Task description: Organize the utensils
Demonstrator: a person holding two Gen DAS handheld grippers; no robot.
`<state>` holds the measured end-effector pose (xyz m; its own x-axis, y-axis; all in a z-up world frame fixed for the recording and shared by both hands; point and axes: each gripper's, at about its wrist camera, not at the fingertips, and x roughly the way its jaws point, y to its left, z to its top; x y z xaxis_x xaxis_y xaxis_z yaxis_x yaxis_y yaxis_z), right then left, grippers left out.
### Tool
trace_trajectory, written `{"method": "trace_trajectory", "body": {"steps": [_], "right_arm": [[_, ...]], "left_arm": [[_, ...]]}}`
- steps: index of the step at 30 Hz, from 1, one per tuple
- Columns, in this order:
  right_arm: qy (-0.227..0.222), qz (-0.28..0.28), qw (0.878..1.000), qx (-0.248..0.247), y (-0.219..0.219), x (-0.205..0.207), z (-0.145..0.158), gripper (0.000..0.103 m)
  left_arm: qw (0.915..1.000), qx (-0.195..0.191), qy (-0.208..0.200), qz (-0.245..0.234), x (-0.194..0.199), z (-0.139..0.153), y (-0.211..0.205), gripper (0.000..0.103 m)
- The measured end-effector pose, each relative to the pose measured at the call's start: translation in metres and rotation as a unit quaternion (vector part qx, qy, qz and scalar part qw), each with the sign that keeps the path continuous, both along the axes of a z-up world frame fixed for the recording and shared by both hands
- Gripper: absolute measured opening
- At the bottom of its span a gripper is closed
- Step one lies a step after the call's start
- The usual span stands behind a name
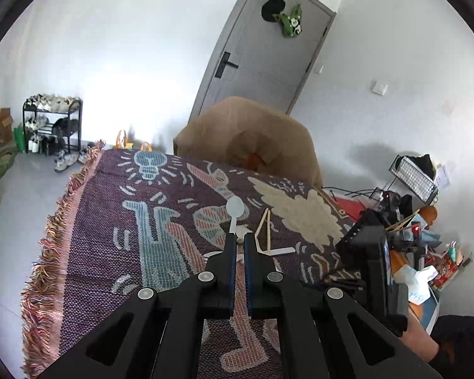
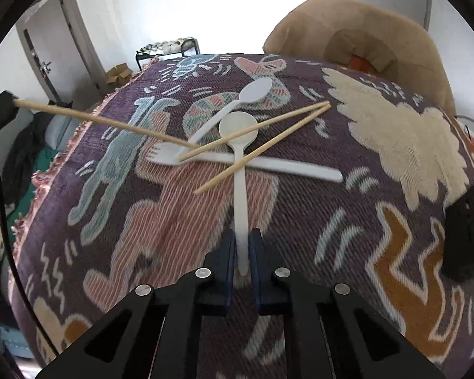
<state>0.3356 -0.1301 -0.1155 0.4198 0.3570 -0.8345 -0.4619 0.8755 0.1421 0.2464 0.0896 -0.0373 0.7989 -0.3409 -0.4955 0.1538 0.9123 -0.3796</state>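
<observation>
On the patterned blanket (image 2: 331, 221) lies a crossed pile of utensils. My right gripper (image 2: 243, 249) is shut on the handle of a white plastic spoon (image 2: 238, 132), whose bowl points away from me. Under it lie a white fork (image 2: 268, 164) and a second white spoon (image 2: 256, 90). Two wooden chopsticks (image 2: 268, 126) rest across them. A third chopstick (image 2: 94, 119) slants in from the left, its far end held in my left gripper (image 2: 0, 107). In the left wrist view, my left gripper (image 1: 240, 240) is shut on that chopstick's end, with a white spoon (image 1: 235, 208) beyond.
A black perforated container (image 2: 470, 230) stands at the blanket's right edge and shows as a black perforated box (image 1: 360, 237) in the left wrist view. A tan cushioned chair (image 2: 363, 31) is behind the table. Clutter (image 1: 426, 252) lies on the floor to the right, and a shoe rack (image 1: 50, 123) stands at the far left.
</observation>
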Motion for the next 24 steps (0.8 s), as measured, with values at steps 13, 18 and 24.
{"method": "trace_trajectory", "body": {"steps": [13, 18, 24], "right_arm": [[0.024, 0.02, 0.999, 0.012, -0.04, -0.06, 0.014, 0.01], [0.04, 0.019, 0.999, 0.007, -0.045, -0.062, 0.014, 0.026], [0.054, 0.012, 0.998, 0.004, -0.034, -0.035, 0.02, 0.037]], "left_arm": [[0.9996, -0.001, -0.028, -0.006, -0.022, 0.019, -0.011, 0.004], [0.9994, 0.0, -0.034, -0.004, -0.028, 0.025, -0.011, 0.004], [0.9992, 0.002, -0.039, 0.002, -0.029, 0.032, -0.006, 0.004]]}}
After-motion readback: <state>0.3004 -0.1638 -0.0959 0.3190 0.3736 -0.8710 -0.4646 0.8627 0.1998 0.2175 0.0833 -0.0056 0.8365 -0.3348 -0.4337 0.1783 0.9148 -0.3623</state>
